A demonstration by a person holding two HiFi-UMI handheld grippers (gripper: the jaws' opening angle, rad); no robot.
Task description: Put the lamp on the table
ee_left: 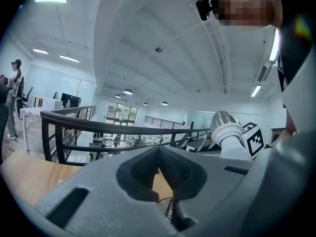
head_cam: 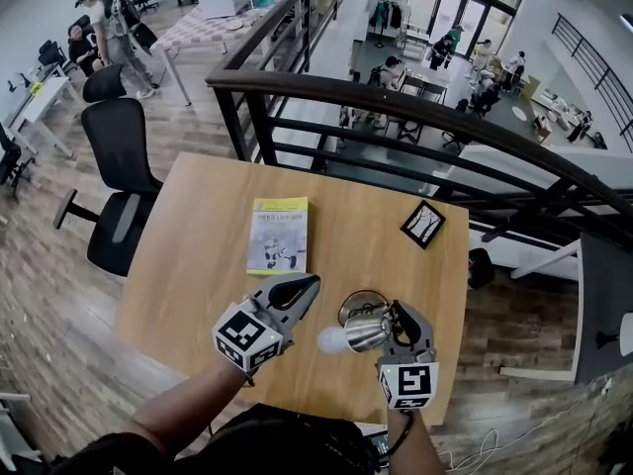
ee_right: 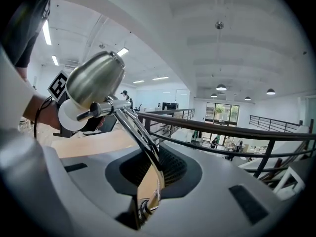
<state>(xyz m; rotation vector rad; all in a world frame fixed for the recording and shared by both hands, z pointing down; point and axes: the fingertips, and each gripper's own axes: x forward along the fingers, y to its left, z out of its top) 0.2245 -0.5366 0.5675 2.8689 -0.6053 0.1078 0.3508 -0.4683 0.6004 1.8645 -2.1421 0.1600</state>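
Chrome lamp (head_cam: 364, 332), stem pinched by right gripper (head_cam: 400, 317); left gripper (head_cam: 302, 287) pressed together, empty. Advice: seat it flat on table (head_cam: 198, 265) before releasing.

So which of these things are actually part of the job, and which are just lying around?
Part of the job: lamp, its stem clamped in the right gripper; table; left gripper, shut, alongside.
Just lying about: book; small framed picture; office chair beside the table.
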